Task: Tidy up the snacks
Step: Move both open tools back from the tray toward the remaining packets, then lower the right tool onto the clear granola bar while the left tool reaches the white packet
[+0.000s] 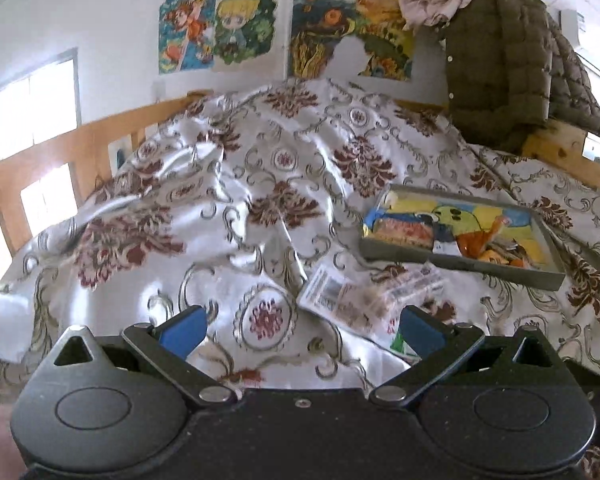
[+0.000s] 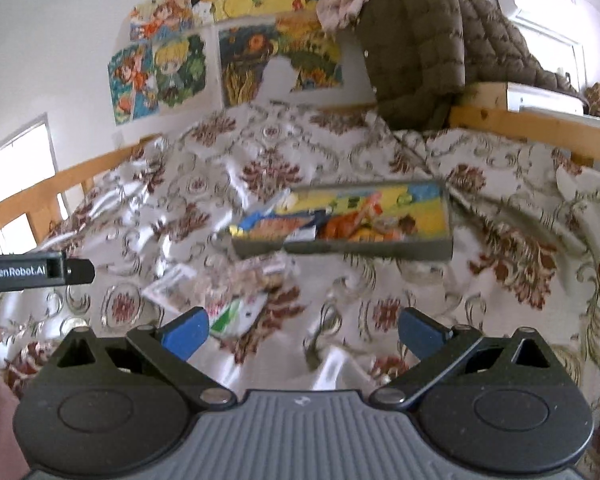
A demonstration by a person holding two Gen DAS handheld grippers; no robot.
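A flowered bedspread (image 1: 228, 184) covers the bed. Behind the bedspread, cartoon posters (image 1: 220, 28) hang on the wall; right of it, a green padded jacket (image 2: 420, 44) drapes over a wooden rail (image 2: 532, 124).

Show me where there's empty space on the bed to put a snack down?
The bedspread lies bare left of the grey tray, toward the wooden rail. It's crowded where the clear snack packet and a green-white packet lie before the tray, which looks mostly full.
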